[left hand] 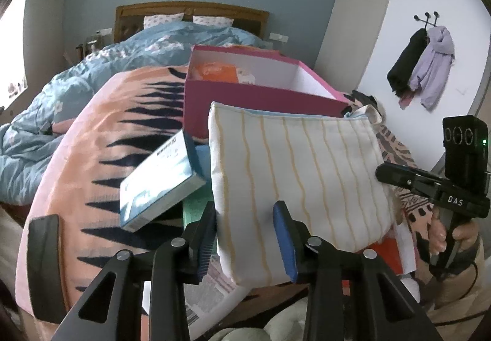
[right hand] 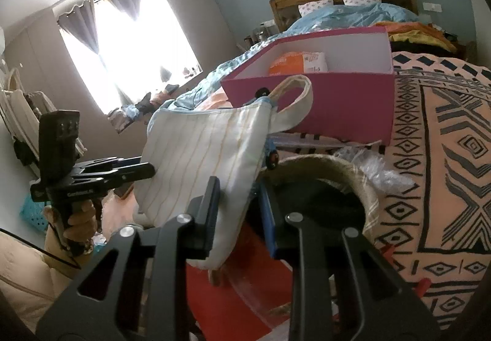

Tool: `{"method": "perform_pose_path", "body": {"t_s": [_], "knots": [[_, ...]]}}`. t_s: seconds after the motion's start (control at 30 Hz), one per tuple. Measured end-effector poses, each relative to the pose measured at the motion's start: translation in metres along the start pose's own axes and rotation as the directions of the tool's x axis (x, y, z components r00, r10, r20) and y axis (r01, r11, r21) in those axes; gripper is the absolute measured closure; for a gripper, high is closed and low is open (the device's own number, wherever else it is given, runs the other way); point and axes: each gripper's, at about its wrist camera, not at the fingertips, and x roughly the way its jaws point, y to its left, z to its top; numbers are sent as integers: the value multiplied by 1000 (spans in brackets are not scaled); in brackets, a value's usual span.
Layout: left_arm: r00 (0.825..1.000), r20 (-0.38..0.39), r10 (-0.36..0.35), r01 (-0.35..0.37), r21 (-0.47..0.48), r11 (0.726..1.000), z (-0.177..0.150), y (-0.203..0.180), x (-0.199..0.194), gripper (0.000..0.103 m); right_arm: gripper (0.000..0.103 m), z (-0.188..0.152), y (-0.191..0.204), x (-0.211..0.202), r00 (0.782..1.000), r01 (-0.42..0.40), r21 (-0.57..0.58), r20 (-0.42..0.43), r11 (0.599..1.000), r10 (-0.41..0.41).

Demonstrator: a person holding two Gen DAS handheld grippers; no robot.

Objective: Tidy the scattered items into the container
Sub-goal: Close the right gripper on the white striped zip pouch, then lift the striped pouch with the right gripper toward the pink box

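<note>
A cream striped pouch (left hand: 294,175) is held up just in front of the pink box (left hand: 264,95), which sits on the bed on a patterned peach blanket (left hand: 101,138). The pouch's lower edge is clamped by the left gripper (left hand: 245,236), and its side edge by the right gripper (right hand: 239,203). An orange packet (right hand: 288,65) lies inside the box. A light-blue carton (left hand: 162,181) rests tilted left of the pouch, near the box.
</note>
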Motion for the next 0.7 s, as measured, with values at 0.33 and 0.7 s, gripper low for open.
{"method": "perform_pose_path", "body": {"t_s": [0.33, 0.7], "knots": [[999, 40, 6, -8, 49, 999, 25, -9, -7, 66, 75, 14, 1, -11, 999, 5, -9, 40, 1000, -5], [999, 46, 14, -17, 74, 997, 54, -16, 0, 66, 75, 34, -4, -20, 996, 18, -24, 84, 1000, -16]]}}
